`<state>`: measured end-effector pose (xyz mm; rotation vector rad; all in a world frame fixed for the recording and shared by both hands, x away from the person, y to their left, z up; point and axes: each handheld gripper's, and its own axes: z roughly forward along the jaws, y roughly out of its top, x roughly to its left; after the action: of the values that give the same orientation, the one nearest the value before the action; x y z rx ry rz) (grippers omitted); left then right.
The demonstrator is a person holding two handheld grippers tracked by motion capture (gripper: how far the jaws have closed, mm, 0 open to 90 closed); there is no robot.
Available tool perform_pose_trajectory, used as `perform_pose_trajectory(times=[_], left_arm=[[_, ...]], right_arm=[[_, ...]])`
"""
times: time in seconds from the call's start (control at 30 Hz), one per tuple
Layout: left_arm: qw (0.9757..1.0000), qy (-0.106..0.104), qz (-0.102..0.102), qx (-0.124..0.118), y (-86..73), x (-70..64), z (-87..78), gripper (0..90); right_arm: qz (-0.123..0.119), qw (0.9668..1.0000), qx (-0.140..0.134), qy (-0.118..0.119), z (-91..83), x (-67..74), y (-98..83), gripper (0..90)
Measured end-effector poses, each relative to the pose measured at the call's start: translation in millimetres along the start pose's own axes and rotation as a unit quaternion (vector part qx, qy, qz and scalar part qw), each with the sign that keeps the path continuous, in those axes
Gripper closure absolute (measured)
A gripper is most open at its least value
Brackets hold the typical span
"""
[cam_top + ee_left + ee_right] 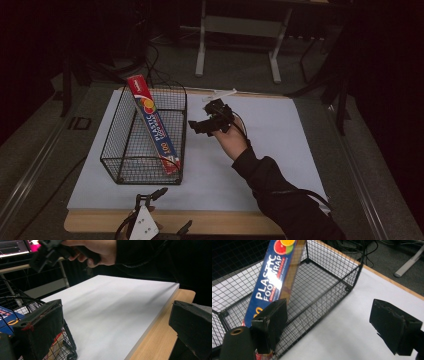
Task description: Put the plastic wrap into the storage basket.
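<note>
A black wire basket (125,150) stands on the left part of a white board (280,145). A long blue and red box of plastic food wrap (154,125) leans slantwise inside it, its top end sticking above the rim. My right gripper (196,126) hovers just right of the basket, jaws pointing at it and open with nothing between them. In the right gripper view (332,325) the box (274,277) and basket (322,287) sit close ahead. My left gripper (172,210) rests open and empty at the table's near edge, also (116,330).
The white board (112,310) lies on a wooden table (225,222) with bare wood along the near edge. A white stick-like item (220,93) lies at the board's far edge. Desk legs (201,45) and cables stand on the floor beyond.
</note>
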<state>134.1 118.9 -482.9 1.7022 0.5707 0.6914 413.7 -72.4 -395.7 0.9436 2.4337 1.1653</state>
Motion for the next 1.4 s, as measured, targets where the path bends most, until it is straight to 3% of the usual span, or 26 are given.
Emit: perform_pose_trajectory(times=[0.57,0.87,1.17,1.4], left_arm=[[1.0000,-0.001,0.001,0.005,-0.4,-0.1,2.4,0.1],[1.0000,0.000,0.002,0.006,-0.5,-0.2,2.7,0.1],[1.0000,0.000,0.003,0.008,-0.7,-0.6,3.2,0.1],[0.9999,0.001,0.004,0.010,-0.8,-0.4,3.8,0.1]], right_arm=[[0.029,0.9995,0.013,-0.009,-15.3,-36.1,-66.7,14.3],[0.046,0.9989,0.011,0.000,-24.5,-43.2,-97.4,14.3],[0.040,0.9990,0.015,-0.012,-33.8,-48.4,-128.2,14.3],[0.048,0.9987,0.015,-0.002,-38.3,-55.4,-149.2,14.3]])
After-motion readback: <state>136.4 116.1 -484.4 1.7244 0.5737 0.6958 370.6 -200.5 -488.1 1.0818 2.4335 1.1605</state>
